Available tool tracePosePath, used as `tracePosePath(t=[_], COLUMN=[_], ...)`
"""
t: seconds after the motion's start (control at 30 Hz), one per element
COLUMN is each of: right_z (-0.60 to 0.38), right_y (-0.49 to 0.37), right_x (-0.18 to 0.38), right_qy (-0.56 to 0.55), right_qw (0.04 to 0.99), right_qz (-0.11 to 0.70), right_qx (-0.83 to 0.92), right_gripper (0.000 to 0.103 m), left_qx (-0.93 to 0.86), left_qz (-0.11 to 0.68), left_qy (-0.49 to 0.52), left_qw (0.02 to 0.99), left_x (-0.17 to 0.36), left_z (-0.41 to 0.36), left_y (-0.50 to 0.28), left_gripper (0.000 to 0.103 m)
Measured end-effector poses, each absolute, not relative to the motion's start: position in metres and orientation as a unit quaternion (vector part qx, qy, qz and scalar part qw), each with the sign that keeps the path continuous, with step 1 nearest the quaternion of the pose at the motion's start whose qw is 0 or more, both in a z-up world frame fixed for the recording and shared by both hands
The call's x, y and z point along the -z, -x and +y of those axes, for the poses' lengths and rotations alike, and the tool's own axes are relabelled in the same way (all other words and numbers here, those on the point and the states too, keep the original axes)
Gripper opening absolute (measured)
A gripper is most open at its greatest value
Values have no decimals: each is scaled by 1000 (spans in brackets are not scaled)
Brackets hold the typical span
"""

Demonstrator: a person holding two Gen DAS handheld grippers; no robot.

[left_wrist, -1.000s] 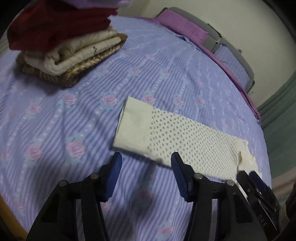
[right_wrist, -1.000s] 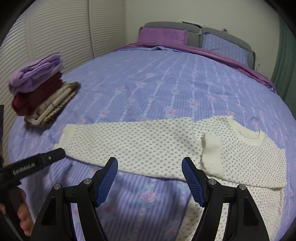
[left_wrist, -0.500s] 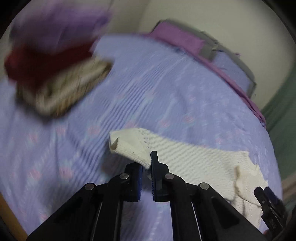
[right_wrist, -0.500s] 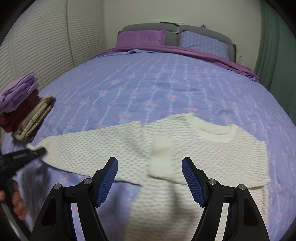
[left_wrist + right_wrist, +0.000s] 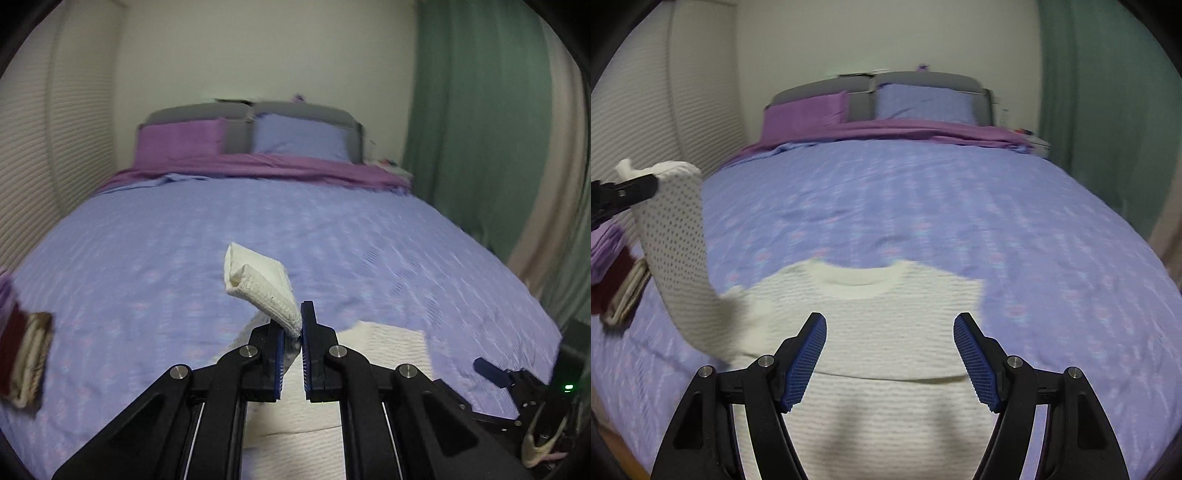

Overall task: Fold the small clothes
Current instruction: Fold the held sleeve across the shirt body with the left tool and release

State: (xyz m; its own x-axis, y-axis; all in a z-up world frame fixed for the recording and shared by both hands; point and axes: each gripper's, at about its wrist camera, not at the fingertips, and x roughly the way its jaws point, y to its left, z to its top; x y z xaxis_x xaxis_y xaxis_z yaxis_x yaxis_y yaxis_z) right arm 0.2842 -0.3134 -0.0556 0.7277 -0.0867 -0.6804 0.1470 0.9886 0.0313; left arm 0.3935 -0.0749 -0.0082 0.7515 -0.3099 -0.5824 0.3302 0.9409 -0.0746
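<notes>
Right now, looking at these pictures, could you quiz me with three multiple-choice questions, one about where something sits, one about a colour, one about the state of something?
1. Where is the stack of folded clothes in the right wrist view?
A. At the left edge of the bed
B. Against the headboard
C. On the floor

2. What colour is the curtain?
A. Red
B. Green
C. Yellow

3. What is the left gripper doing with the dotted cream sweater?
A. Hanging open above it
B. Clamped on the sleeve cuff, lifting it
C. Pressing the collar flat

Answers:
1 A, the stack lies at the left rim of the purple bedspread.
2 B, the drape on the right is green.
3 B, the pads are closed on the cuff and the sleeve rises off the bed, while the right gripper stands open over the body of the sweater.
</notes>
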Motion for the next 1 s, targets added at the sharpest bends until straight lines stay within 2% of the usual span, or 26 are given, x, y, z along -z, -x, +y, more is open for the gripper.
tracePosePath(t=[0.27, 0.47, 0.53, 0.6, 0.73, 0.8, 0.9, 1.0], right_z=[-403, -439, -446, -450, -451, -448, -438, -423], right_y=[-264, -259, -257, -257, -255, -252, -251, -253], right_x=[71, 90, 94, 97, 100, 98, 93, 92], right_qy=[-73, -88, -90, -95, -103, -105, -107, -103], right_qw=[913, 901, 899, 898, 899, 902, 908, 916], right_qz=[380, 399, 402, 403, 401, 397, 388, 379], right_qx=[126, 148, 151, 151, 141, 133, 112, 82], right_gripper=[73, 73, 73, 73, 73, 73, 73, 72], left_qx=[196, 196, 193, 193, 209, 218, 218, 197], left_qz=[385, 430, 437, 437, 423, 403, 366, 359], left_qy=[-60, -92, -97, -98, -83, -77, -93, -120], left_qw=[900, 876, 873, 873, 878, 886, 900, 904], left_x=[84, 134, 141, 142, 122, 106, 90, 94], left_z=[-196, -234, -239, -240, -229, -212, -178, -138], left_y=[-416, -415, -416, -417, -411, -399, -377, -360], left_gripper=[9, 11, 24, 53, 70, 83, 85, 85])
